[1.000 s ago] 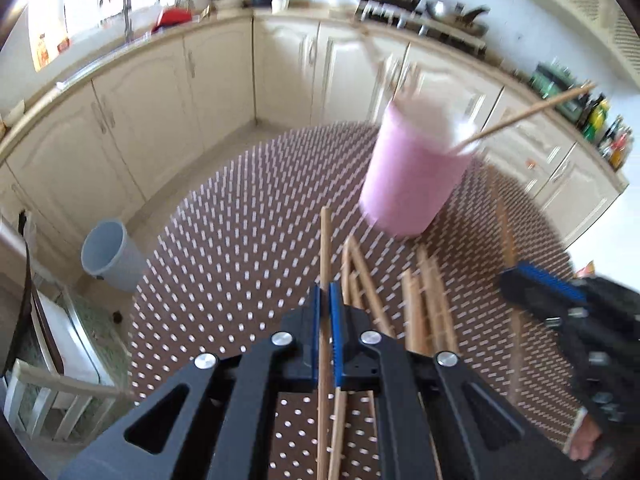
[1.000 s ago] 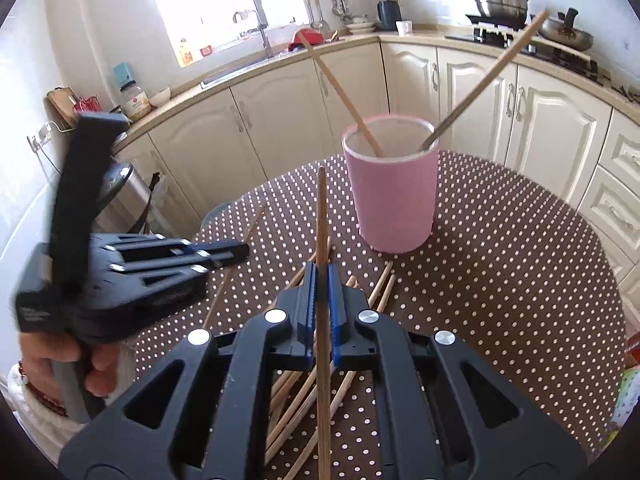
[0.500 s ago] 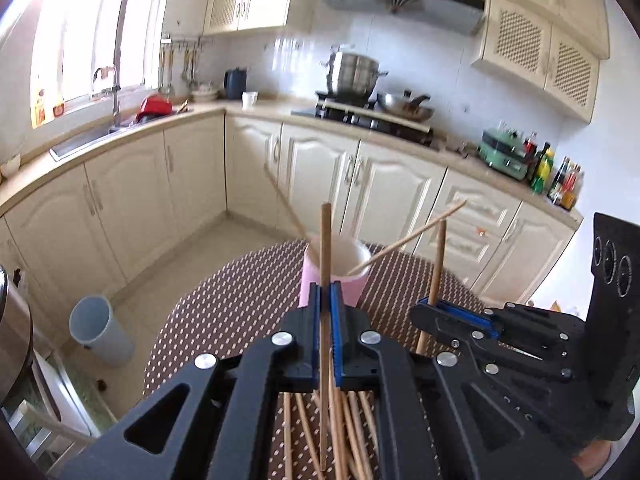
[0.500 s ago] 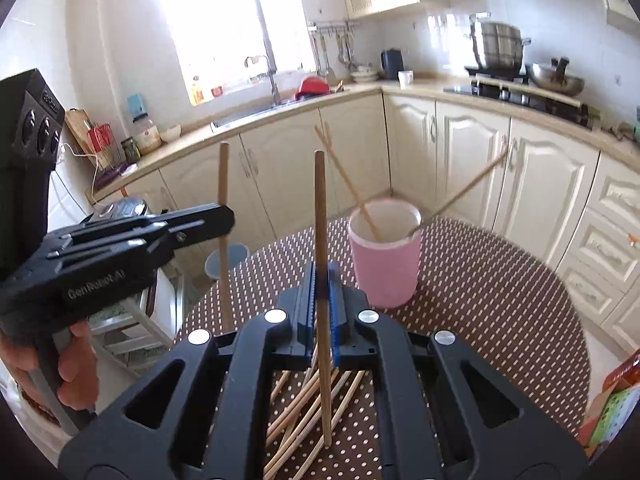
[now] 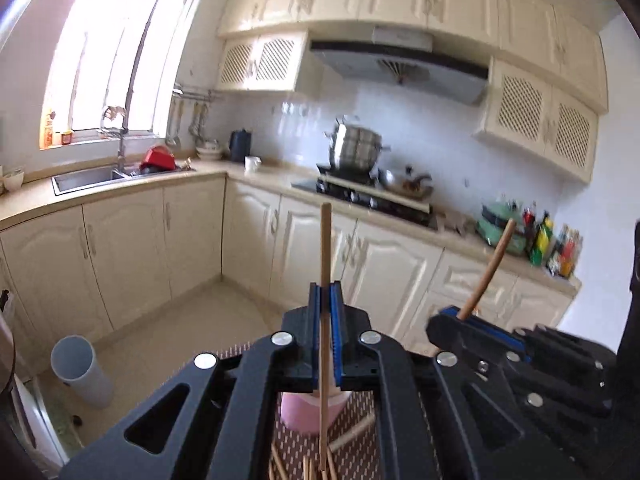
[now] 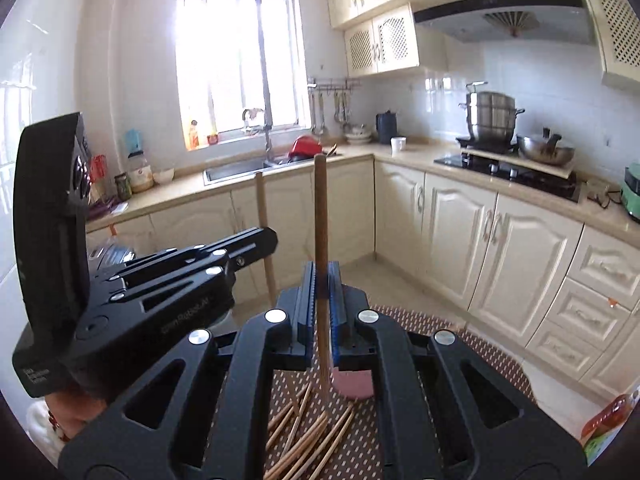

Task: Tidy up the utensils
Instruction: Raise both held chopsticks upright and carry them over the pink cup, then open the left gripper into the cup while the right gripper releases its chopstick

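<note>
Left tool (image 5: pixel 325 312): clamped on one chopstick (image 5: pixel 325 300), upright, frame centre.
Right tool (image 6: pixel 319 300): clamped on second chopstick (image 6: pixel 320 248), upright, centre.
Loose chopsticks (image 6: pixel 308 436): heap on dotted counter (image 6: pixel 472 344), lower centre, under both tools.
Pink cup (image 5: pixel 300 410): lower centre beyond heap, mostly hidden by tool; contents can't tell.
Grey bin (image 5: pixel 78 372): floor, lower left; contents not visible.
Risks: narrow grip near lower part, long top may pivot/slip; both sticks aimed at one cup, could clash or tip it.
</note>
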Motion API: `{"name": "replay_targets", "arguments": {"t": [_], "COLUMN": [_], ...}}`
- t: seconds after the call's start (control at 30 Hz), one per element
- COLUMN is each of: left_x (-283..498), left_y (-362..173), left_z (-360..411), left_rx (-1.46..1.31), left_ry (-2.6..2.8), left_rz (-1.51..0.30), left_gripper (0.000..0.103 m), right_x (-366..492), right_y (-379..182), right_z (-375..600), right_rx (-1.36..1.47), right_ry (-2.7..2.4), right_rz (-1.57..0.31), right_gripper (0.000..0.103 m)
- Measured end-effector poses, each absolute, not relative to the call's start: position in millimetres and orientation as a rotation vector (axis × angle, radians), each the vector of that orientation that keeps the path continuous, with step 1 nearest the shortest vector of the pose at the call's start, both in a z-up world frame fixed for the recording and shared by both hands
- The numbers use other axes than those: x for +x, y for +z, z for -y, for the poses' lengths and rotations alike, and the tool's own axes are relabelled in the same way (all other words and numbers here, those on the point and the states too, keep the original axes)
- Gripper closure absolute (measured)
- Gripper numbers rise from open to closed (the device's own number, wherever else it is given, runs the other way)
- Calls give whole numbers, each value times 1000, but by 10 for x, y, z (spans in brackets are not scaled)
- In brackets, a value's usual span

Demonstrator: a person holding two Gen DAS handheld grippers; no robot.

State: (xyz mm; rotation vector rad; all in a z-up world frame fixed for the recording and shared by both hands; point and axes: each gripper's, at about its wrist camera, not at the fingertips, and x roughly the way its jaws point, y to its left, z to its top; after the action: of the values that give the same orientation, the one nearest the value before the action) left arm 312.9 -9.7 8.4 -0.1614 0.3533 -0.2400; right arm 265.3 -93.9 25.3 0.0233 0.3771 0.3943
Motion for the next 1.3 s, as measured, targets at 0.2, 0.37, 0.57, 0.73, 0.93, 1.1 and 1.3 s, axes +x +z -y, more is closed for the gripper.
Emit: {"name": "replay_targets", "arguments": {"t": [0.2, 0.37, 0.57, 0.73, 0.93, 1.1, 1.3], "left_x": [3407, 3595, 3733, 3789, 3816, 3802, 3665], "left_y": [244, 205, 7, -226, -360, -420, -405], "left_z": [66, 153, 232, 234, 193, 164, 121], "left_rx": [-219, -207, -192, -177, -171, -147, -112], "left_ry": [-169, -141, -137, -156, -172, -165, -149], "left_rz": [-259, -240, -242, -297, -349, -374, -364], "left_gripper": [98, 98, 97, 97, 97, 67, 59], "right_x": [2864, 3044, 3179, 3281, 3307, 3288, 3266], "right_y": [374, 376, 267, 108, -50, -142, -225], "right_z": [980, 1017, 1038, 1049, 1060, 1055, 1048], "right_rx": [32, 52, 74, 63, 68, 67, 82], "right_ry": [362, 332, 308, 318, 323, 323, 318], "right_rz": [-329, -292, -266, -307, -355, -375, -401], "right_gripper": [97, 97, 97, 97, 97, 97, 96]}}
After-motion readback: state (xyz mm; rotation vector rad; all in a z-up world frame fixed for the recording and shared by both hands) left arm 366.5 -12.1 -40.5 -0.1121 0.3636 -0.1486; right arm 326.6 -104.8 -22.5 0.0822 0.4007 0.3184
